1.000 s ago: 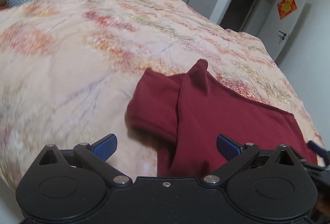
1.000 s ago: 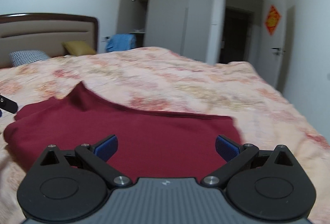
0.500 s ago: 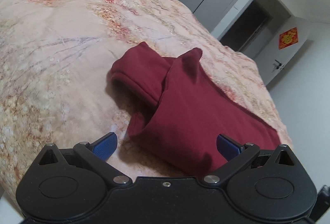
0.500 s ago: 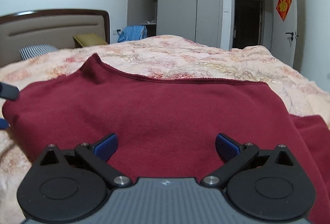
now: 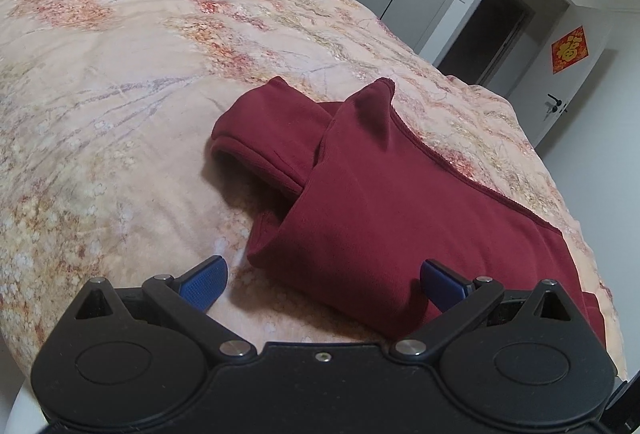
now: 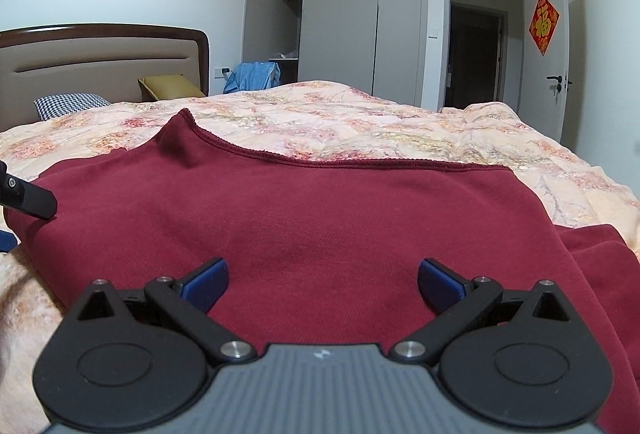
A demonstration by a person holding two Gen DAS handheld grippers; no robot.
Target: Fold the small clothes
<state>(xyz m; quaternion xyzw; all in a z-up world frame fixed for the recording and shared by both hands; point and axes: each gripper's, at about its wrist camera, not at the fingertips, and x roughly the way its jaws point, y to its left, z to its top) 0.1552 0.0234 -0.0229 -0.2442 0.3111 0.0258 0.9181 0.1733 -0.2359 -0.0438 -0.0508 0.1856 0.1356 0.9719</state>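
A dark red garment point(image 5: 360, 210) lies folded over on the floral bedspread point(image 5: 120, 74), a sleeve sticking out to the left and one corner standing up as a peak. My left gripper point(image 5: 322, 280) is open and empty, just short of the garment's near left fold. The right wrist view shows the same garment point(image 6: 320, 214) spread wide in front. My right gripper point(image 6: 322, 280) is open and empty, low over the cloth. A black part of the left gripper point(image 6: 28, 196) shows at that view's left edge.
The bed's headboard point(image 6: 100, 62), a checked pillow point(image 6: 72, 104) and a yellow cushion point(image 6: 168, 86) are at the far end. Blue clothing point(image 6: 256, 74) hangs by the grey wardrobe point(image 6: 352, 22). A dark doorway point(image 6: 476, 54) and white door are at right.
Both grippers have drawn back from the garment and stayed open. The left view now looks down on the folded left side; the right gripper has come down low over the cloth.
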